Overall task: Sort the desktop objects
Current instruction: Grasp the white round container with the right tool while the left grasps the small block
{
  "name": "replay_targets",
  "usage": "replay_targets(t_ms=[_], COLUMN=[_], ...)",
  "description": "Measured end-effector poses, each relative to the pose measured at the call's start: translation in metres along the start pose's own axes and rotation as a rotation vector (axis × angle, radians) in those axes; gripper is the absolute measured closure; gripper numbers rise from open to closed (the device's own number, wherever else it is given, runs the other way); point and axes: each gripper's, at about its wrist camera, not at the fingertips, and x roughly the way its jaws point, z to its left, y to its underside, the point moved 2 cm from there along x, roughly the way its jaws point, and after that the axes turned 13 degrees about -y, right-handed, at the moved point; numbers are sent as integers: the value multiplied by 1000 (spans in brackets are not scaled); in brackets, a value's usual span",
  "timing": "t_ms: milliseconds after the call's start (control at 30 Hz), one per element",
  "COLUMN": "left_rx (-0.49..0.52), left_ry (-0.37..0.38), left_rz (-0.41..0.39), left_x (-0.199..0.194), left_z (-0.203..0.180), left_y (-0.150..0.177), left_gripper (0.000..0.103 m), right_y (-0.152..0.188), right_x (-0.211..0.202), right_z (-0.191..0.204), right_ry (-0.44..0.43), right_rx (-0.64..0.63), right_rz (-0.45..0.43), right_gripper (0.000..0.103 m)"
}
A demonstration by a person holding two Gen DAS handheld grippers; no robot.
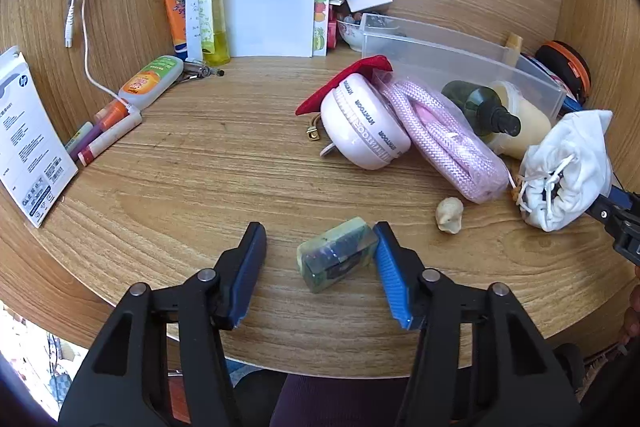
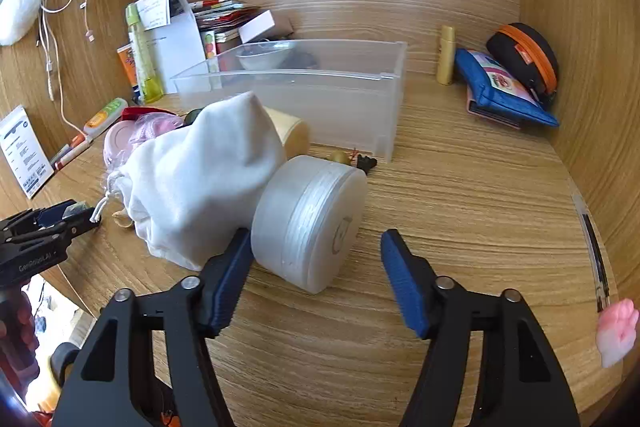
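Left wrist view: my left fingers (image 1: 320, 259) stand apart around the wrapped soap bar (image 1: 337, 253) on the desk (image 1: 200, 163), only the right one touching. My right fingers (image 2: 316, 263) gape too, the round frosted jar (image 2: 310, 223) beside the white pouch (image 2: 200, 179) touching only the left one.

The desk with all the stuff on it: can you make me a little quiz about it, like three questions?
1. True or false: the left gripper has lifted the green soap bar off the desk.
2. Which thing lies on its side in front of the right gripper? A) a red cup B) a round frosted jar C) a banana
3. Fill in: the white drawstring bag lies in front of the clear plastic ____.

Key:
1. False. The soap bar lies on the desk between open jaws, against the right finger only.
2. B, the round frosted jar.
3. Bin, meaning the clear plastic bin.
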Motion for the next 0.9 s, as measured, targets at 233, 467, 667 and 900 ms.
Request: replay_targets(t_ms=[233, 467, 667, 900], left_rx=[-14, -39, -32, -36], left_ry=[19, 47, 51, 73], left_rz=[-4, 3, -22, -81], left_x=[1, 3, -1, -12], left_z=[4, 7, 8, 3], left_y=[0, -2, -10, -32], left_gripper=[67, 68, 68, 68], right_y=[3, 2, -4, -10], right_x=[10, -1, -12, -16], right_z=[-12, -19, -21, -24], right_ry=[-22, -37, -29, -32], right_rx=[45, 64, 55, 57], right_rz=[26, -5, -35, -44], right_gripper=[74, 76, 76, 76])
